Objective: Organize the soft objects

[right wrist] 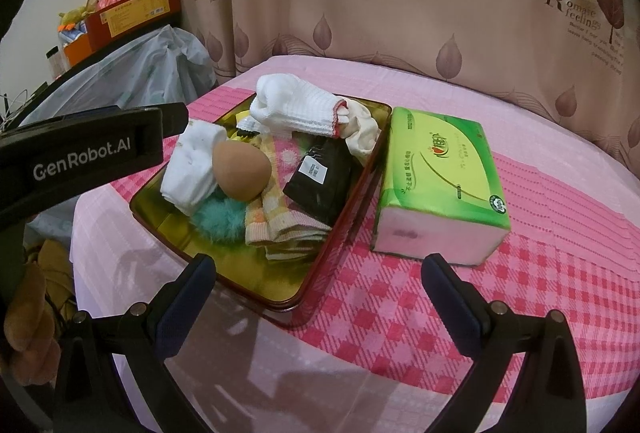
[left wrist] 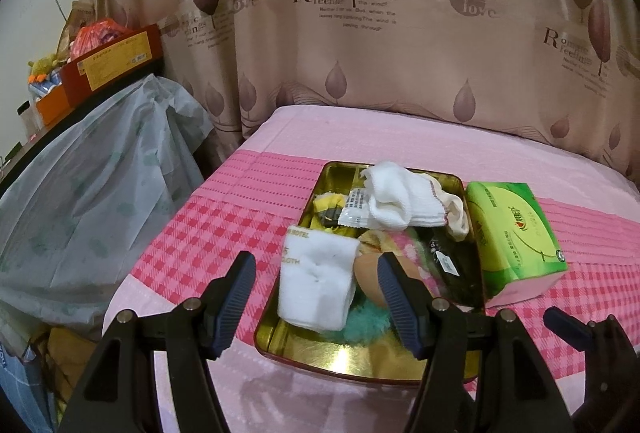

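A gold metal tray (left wrist: 360,355) (right wrist: 256,283) sits on the pink table and holds several soft things: a white folded cloth (left wrist: 316,281) (right wrist: 192,165), a white towel (left wrist: 400,199) (right wrist: 296,107), a tan egg-shaped sponge (right wrist: 241,171), a teal fluffy ball (right wrist: 218,219), a striped cloth (right wrist: 280,221) and a black packet (right wrist: 324,177). A green tissue pack (left wrist: 516,237) (right wrist: 436,181) lies right of the tray. My left gripper (left wrist: 316,299) is open and empty over the tray's near left part. My right gripper (right wrist: 320,287) is open and empty over the tray's near right corner.
A pink checked cloth (right wrist: 400,313) covers the table. A patterned curtain (left wrist: 400,33) hangs behind. At the left stands a pale plastic-covered pile (left wrist: 88,185) with red and orange boxes (left wrist: 112,65) on top. The left gripper's body (right wrist: 80,157) crosses the right wrist view.
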The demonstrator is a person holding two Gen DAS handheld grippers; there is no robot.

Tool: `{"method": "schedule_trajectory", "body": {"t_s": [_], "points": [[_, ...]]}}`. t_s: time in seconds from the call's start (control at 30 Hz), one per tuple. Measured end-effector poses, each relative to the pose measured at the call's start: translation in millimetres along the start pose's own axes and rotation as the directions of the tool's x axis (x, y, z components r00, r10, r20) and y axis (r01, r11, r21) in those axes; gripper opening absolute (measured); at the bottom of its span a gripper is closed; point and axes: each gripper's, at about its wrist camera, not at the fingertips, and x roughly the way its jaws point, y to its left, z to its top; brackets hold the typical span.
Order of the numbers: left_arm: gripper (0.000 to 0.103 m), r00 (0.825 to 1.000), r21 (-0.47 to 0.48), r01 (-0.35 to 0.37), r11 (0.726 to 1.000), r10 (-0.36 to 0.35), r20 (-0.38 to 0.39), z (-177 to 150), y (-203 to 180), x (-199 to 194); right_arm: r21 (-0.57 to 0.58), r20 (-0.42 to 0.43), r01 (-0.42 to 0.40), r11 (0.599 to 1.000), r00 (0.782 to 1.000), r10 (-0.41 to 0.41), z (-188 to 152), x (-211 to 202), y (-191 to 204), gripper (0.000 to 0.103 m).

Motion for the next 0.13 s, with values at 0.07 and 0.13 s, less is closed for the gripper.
{"method": "schedule_trajectory", "body": {"t_s": [0.07, 0.13], "points": [[0.065, 1.000, 0.003, 0.001, 1.000, 0.000, -0.002, 0.1, -0.5, 0.2, -0.001, 0.001, 0.001, 1.000, 1.000, -0.001, 0.1, 0.2, 0.1, 0.102], [0.065, 1.000, 0.005, -0.002, 1.000, 0.002, -0.003, 0.4, -0.6, 0.4, -0.001, 0.000, -0.001, 1.000, 1.000, 0.001, 0.3, 0.5, 0.1, 0.102]]}}
